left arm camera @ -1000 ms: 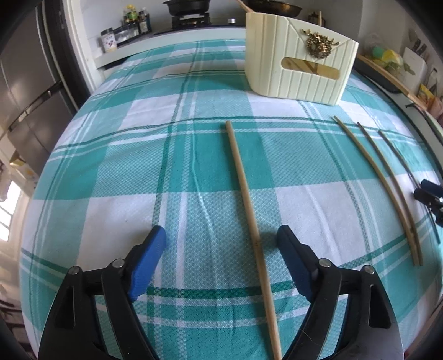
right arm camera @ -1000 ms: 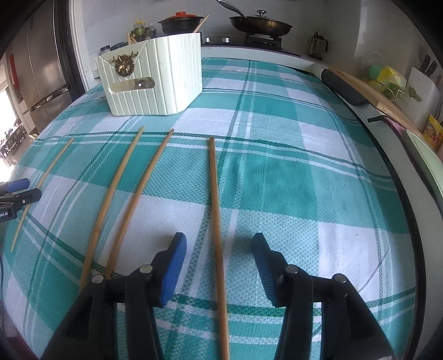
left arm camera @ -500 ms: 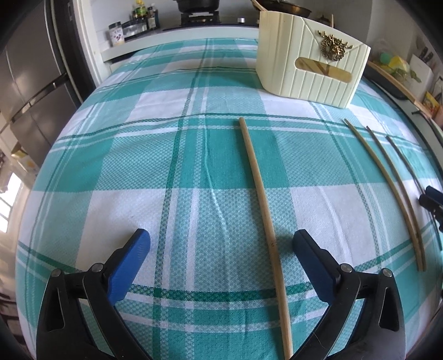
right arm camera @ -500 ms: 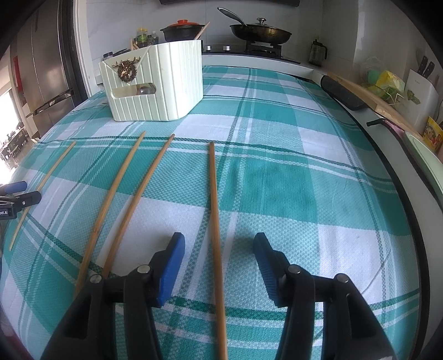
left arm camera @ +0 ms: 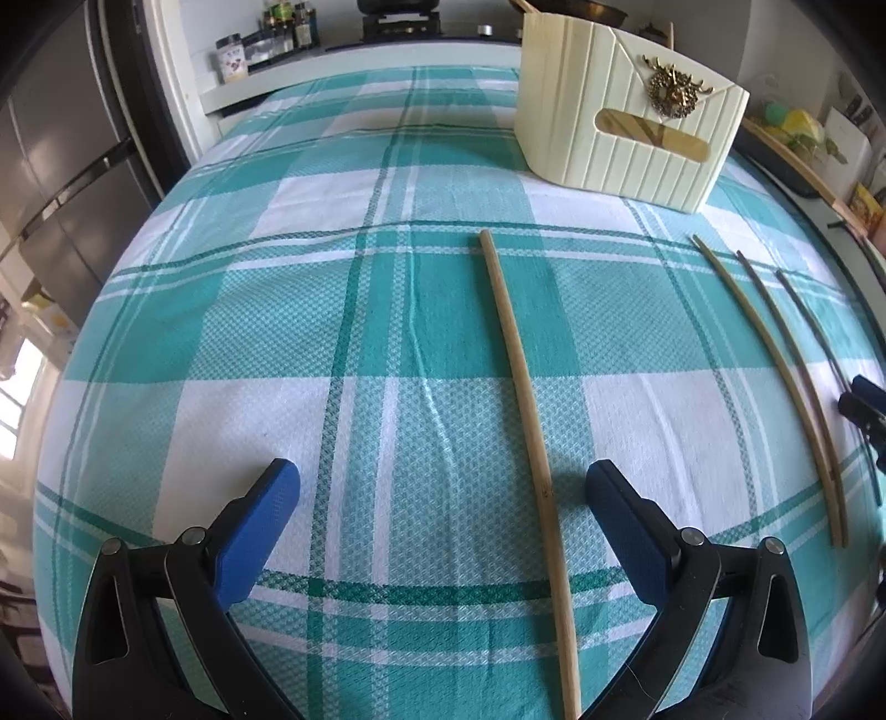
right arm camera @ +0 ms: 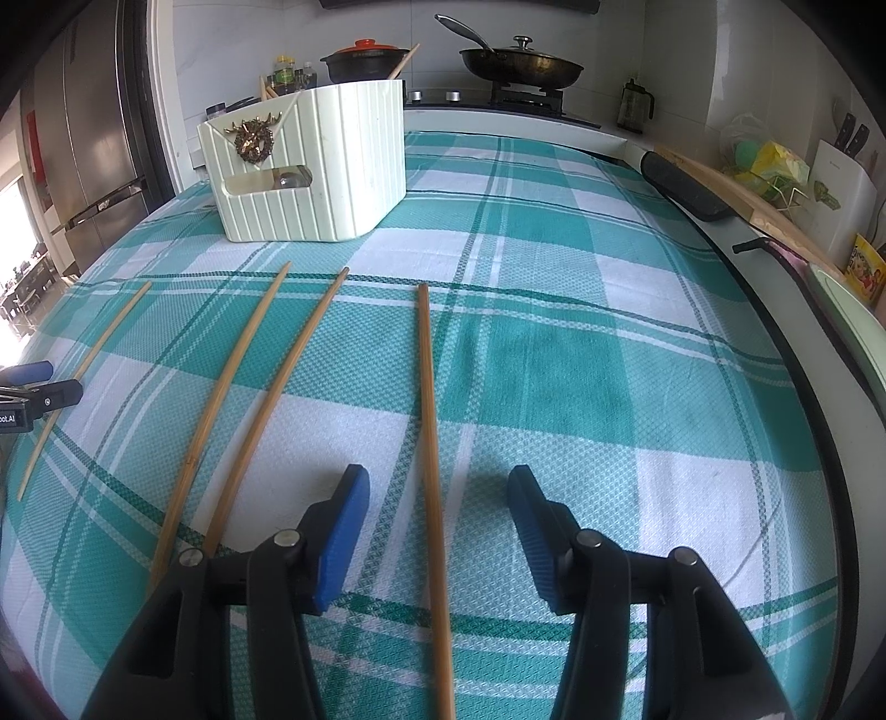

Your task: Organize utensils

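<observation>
Four bamboo chopsticks lie on the teal checked cloth [left arm camera: 277, 310], pointing toward a cream ribbed holder [left arm camera: 626, 127] [right arm camera: 332, 177] at the back. My left gripper [left arm camera: 443, 498] is open wide just above the cloth. A pale chopstick [left arm camera: 520, 376] runs between its blue fingers, nearer the right one and untouched. My right gripper [right arm camera: 437, 476] is open around a darker chopstick [right arm camera: 426, 387], its pads clear of it. Two more chopsticks [right arm camera: 232, 387] [right arm camera: 282, 387] lie to its left. Each gripper shows at the edge of the other's view [right arm camera: 50, 382] [left arm camera: 864, 399].
Behind the table a stove carries a black pan [right arm camera: 520, 61] and a red-lidded pot [right arm camera: 360, 61], with jars [left arm camera: 232, 52] beside it. A steel fridge [right arm camera: 94, 138] stands on the left. The right counter holds a wooden board [right arm camera: 736, 194] and a knife block [right arm camera: 841, 183].
My left gripper's jaws have spread much wider, and its pale chopstick now lies nearer the right finger. The right gripper and its chopstick are as before.
</observation>
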The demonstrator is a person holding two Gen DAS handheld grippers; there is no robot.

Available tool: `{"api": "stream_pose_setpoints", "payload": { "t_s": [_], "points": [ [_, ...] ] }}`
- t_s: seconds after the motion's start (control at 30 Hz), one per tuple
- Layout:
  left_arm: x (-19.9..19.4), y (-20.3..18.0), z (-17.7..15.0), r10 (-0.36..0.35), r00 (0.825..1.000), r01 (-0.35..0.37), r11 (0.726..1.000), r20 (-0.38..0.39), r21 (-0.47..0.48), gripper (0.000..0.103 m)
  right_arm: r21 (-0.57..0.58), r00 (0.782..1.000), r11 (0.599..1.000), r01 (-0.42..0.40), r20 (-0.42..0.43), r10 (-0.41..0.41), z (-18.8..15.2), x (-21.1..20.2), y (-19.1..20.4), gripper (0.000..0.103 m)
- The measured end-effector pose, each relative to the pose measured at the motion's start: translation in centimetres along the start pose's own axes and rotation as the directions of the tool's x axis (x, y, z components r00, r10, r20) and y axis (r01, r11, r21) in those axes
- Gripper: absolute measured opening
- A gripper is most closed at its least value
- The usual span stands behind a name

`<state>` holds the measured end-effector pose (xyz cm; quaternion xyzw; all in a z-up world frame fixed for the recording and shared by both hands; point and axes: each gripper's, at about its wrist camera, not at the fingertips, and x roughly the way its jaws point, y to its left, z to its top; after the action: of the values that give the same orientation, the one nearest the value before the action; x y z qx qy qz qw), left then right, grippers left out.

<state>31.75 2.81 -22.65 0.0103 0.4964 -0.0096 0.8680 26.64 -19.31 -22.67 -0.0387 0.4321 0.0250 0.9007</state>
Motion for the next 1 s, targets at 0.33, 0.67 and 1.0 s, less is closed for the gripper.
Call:
{"api": "stream_pose_setpoints", "payload": {
  "t_s": [0.33,0.67,1.0],
  "points": [
    [1.0,0.1,2.3,-0.052,0.993,0.064,0.992,-0.108,0.106,0.102,-0.068,0.976,0.993,-0.094,-0.204,0.078,1.8,0.7,-0.6,0.059],
    [3.6,-0.1,6.9,-0.053,0.987,0.072,0.99,-0.151,0.12,0.095,-0.121,0.966,0.99,-0.077,-0.254,0.044,7.0,4.7,-0.1,0.047],
    [2.5,-1.6,9.2,-0.045,0.998,0.05,0.994,-0.048,0.102,0.005,-0.096,0.97,0.994,-0.06,-0.24,0.036,11.1,7.2,1.6,0.006]
  ]
}}
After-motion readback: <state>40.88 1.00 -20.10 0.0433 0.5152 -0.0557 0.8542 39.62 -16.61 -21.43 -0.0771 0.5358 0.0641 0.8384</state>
